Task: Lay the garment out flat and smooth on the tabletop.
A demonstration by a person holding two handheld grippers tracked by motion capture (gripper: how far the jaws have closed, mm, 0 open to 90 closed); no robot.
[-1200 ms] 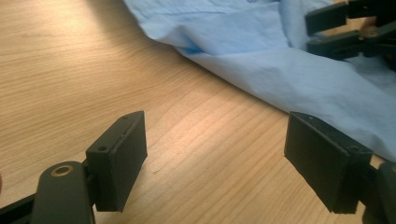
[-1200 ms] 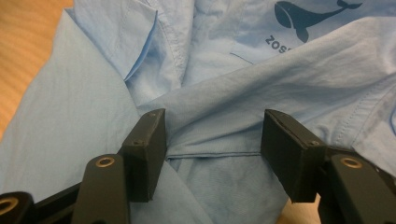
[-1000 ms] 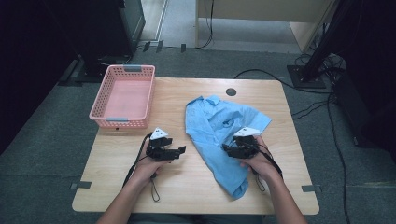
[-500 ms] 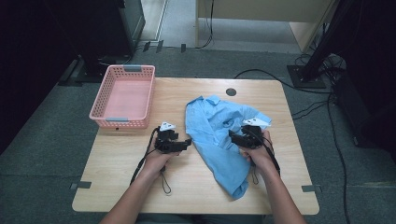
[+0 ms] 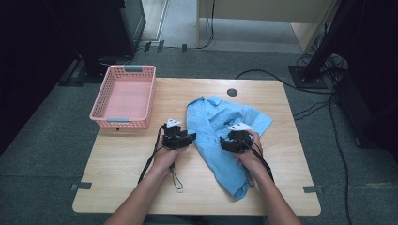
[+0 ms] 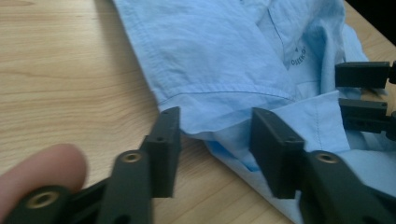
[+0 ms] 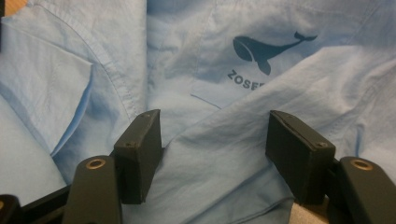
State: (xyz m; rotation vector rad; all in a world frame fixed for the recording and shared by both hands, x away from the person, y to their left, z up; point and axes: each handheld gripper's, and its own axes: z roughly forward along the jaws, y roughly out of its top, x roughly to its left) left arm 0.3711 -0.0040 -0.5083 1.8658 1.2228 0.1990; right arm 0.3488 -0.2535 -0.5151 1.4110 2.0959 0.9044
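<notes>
A light blue shirt lies crumpled on the wooden table, right of centre. My left gripper sits at the shirt's left edge. In the left gripper view its jaws have just been closing and stand apart, with a folded hem of the shirt between them, the pads clear of it. My right gripper rests on the shirt's middle. Its jaws have just been opening and straddle a ridge of cloth below a whale print. The right gripper's fingertips show at the left gripper view's right edge.
A pink plastic basket stands at the table's far left corner. A dark round cable hole sits near the far edge. Cables and black stands crowd the floor at the right.
My left gripper has moved right up to the shirt's edge and its jaws have narrowed. My right gripper has shifted forward and then left over the shirt.
</notes>
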